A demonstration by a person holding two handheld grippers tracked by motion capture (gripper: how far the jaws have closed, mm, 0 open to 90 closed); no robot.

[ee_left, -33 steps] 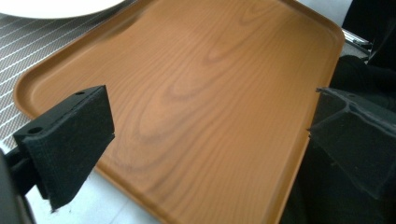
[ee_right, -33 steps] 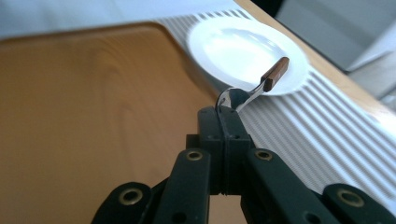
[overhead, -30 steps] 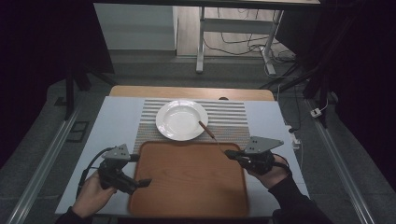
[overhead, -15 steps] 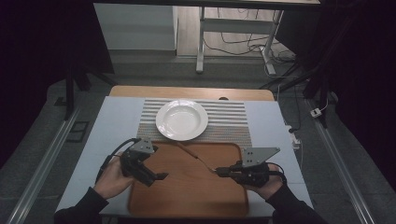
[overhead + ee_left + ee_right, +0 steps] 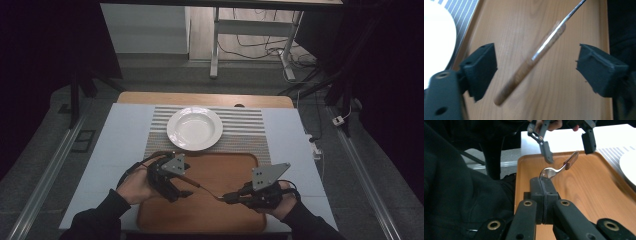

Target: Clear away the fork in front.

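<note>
Spoon, apparently, clamped by right gripper over tray.

Dim room with dark edges; light falls from above on the surface. Close-ups blur softly near each claw.

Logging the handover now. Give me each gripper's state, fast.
Left gripper: open, jaws either side of the spoon's wooden handle, not touching it.
Right gripper: shut on the spoon, at its metal bowl end.
</note>
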